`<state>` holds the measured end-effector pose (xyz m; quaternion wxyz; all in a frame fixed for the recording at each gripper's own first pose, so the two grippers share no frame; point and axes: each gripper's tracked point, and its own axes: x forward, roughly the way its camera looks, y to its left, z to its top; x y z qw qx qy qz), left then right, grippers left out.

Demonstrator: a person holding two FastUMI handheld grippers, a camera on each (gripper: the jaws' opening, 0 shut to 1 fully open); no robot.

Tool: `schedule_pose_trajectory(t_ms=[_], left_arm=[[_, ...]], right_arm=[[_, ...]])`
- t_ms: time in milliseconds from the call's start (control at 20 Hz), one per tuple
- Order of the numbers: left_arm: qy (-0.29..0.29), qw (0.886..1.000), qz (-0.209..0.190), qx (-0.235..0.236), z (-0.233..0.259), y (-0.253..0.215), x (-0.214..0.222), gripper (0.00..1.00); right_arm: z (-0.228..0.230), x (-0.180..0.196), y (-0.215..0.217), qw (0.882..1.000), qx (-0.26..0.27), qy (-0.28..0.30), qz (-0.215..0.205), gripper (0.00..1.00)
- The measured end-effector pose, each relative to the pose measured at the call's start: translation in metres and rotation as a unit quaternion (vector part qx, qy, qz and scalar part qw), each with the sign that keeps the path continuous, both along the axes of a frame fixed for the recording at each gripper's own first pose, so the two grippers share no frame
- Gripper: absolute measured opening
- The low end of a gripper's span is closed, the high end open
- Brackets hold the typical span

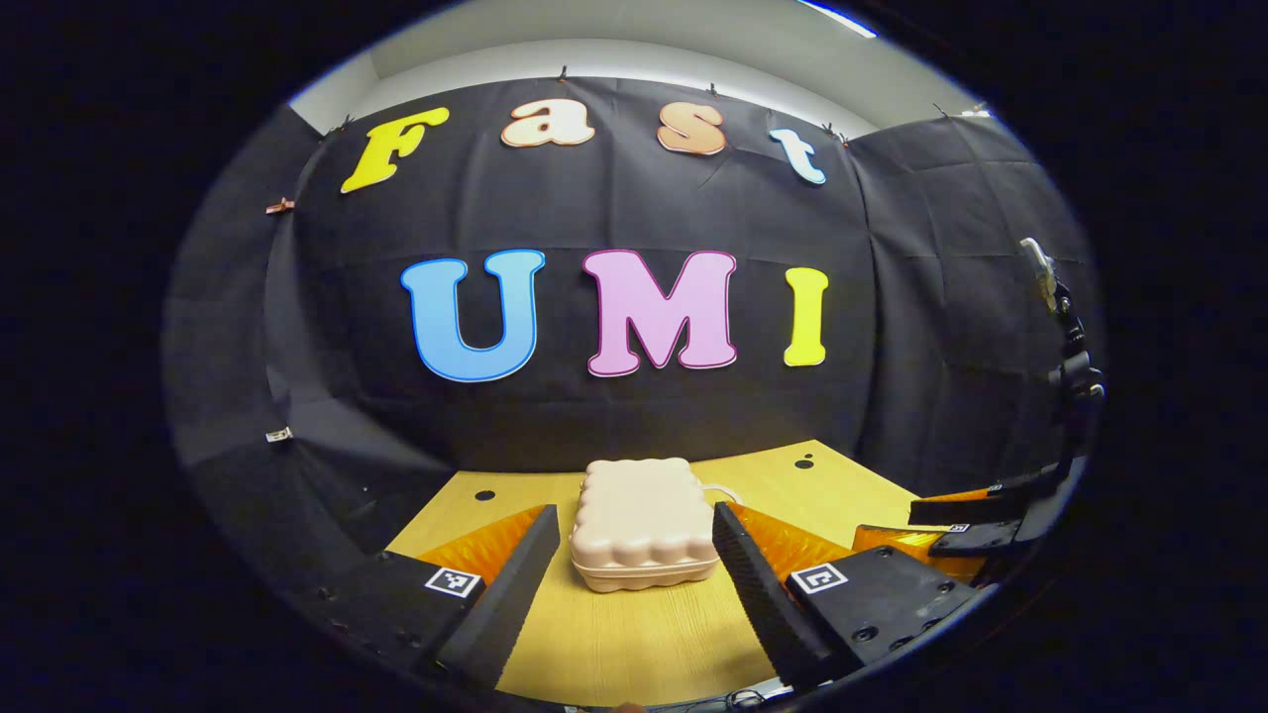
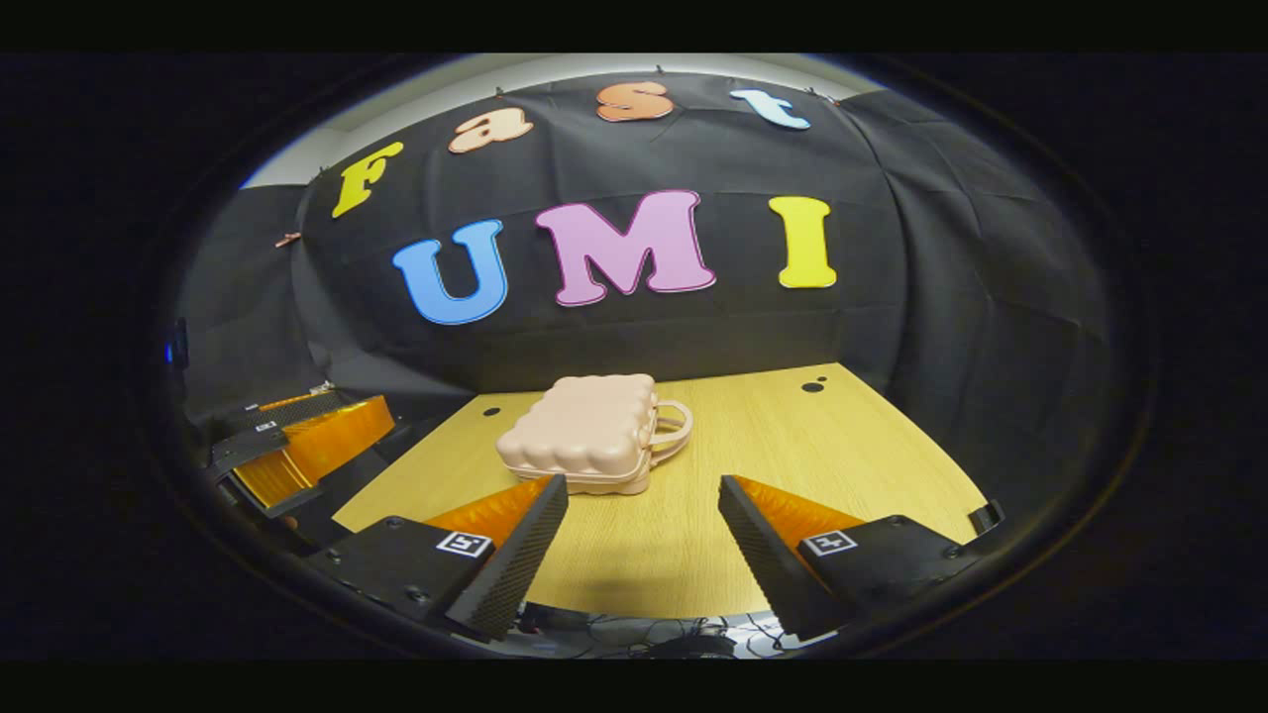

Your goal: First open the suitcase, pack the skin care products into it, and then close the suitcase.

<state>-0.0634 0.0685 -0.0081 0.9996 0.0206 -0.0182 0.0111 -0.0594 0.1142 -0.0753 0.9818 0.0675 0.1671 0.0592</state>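
At the centre of the left gripper view, the suitcase [image 1: 644, 523] lies flat and closed on the table [image 1: 634, 634], framed between the spread fingers of the left gripper [image 1: 634, 555] — apart, touching nothing. The right gripper [image 1: 976, 525] shows at the right edge. In the right gripper view, the case sits just above centre, handle [image 2: 672, 431] pointing right — the right gripper's fingers likewise stand apart over bare wood.

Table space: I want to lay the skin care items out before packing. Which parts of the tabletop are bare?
The wooden table is bare right of the closed pink suitcase, out to its far right corner, and along the near edge in front of it. The left side is tighter: the left claw hovers by that edge.
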Motion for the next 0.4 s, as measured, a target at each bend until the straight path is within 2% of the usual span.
schedule_pose_trajectory(t_ms=[400], left_arm=[[0.011, 1.000, 0.024, -0.014, -0.007, 0.023, -0.001, 0.98]], right_arm=[[-0.001, -0.007, -0.007, 1.000, -0.001, 0.001, -0.012, 0.97]])
